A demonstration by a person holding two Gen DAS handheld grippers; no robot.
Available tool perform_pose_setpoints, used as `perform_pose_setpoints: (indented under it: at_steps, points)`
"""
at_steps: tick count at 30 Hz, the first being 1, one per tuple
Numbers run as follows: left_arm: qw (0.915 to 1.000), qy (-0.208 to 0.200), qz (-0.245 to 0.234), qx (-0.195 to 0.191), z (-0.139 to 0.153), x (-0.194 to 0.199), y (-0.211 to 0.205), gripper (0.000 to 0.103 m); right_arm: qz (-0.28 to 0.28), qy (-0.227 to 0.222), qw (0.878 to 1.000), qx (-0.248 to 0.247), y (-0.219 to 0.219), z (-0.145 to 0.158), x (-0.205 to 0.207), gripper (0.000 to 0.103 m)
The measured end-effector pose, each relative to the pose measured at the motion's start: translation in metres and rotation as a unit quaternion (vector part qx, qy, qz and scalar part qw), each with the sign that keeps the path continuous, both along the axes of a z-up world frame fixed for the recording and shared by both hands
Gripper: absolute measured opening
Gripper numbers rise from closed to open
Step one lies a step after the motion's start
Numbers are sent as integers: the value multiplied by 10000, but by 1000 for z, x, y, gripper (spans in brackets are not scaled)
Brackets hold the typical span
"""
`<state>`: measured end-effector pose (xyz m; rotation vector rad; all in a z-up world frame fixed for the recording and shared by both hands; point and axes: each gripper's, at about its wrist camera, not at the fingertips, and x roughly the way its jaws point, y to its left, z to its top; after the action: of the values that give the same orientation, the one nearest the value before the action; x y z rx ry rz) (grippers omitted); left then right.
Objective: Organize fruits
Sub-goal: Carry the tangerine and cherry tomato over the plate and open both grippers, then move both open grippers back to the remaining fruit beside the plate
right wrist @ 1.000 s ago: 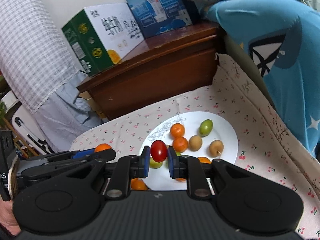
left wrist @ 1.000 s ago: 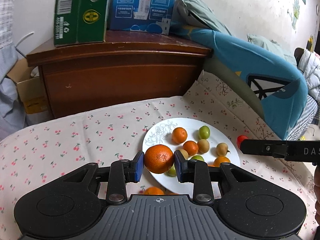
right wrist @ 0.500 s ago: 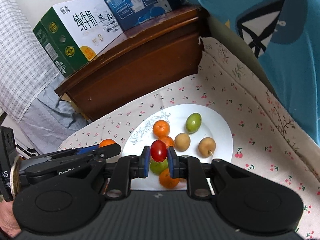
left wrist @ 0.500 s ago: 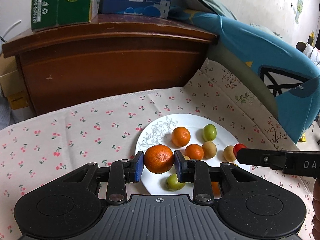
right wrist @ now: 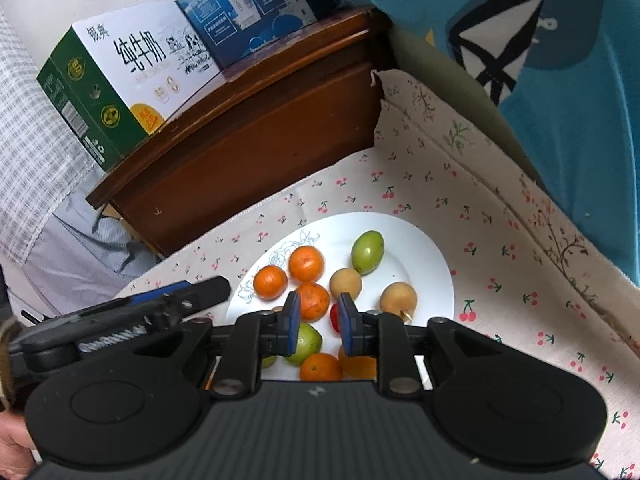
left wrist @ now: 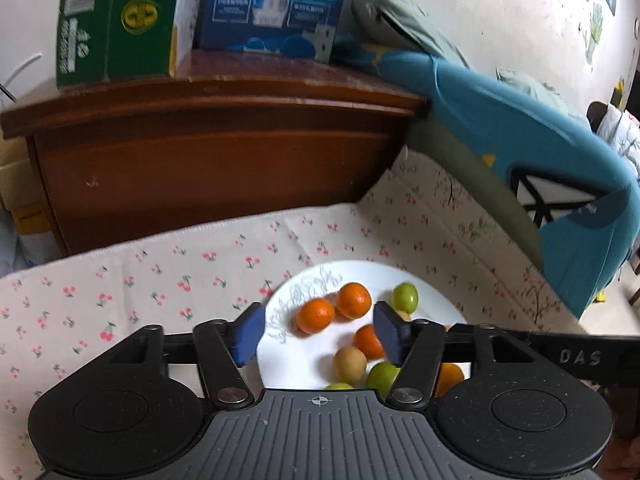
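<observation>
The letters "DAS" are read on the right gripper's arm in the left wrist view. A green and white carton [right wrist: 116, 92] printed "纯牛奶" is set on the wooden cabinet [right wrist: 256, 136] beside a blue box [right wrist: 248, 4]. The left gripper [left wrist: 318, 330] is opening, nothing between its pads; the released orange [left wrist: 315, 315] lies on the white plate [right wrist: 424, 256]. The right gripper [right wrist: 318, 320] is opening slightly, with the red cherry tomato [right wrist: 334, 317] seen at its right pad, low over the plate.

White plate [right wrist: 432, 256] lies flat on cherry-print cloth [right wrist: 500, 280]. On it: several oranges [right wrist: 306, 264], a green oval fruit [right wrist: 367, 252], tan round fruits [right wrist: 346, 282] and one small red fruit [right wrist: 334, 317], mostly clustered near edge.
</observation>
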<state>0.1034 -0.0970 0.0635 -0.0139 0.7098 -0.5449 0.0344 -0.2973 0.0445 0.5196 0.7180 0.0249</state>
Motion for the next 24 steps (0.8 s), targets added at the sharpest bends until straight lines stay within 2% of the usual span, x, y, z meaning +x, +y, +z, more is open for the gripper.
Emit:
perform_pose_setpoints:
  at_steps: [1,7,13,24]
  points:
    - [10000,-6,53,6,4,-1,2,67,-1,-11,10000,1,0,1,0,22]
    - [9997,43,216,50,19,-9,19,74,146,-73,9999,32,5,6,-4,23]
    - [9992,9,349,205,24,-26,39,74,318,-72,9995,13,16,7,-13,25]
    - [9965,207,687,422,20,-54,72,74,583,36,9983,88,43,0,-36,25]
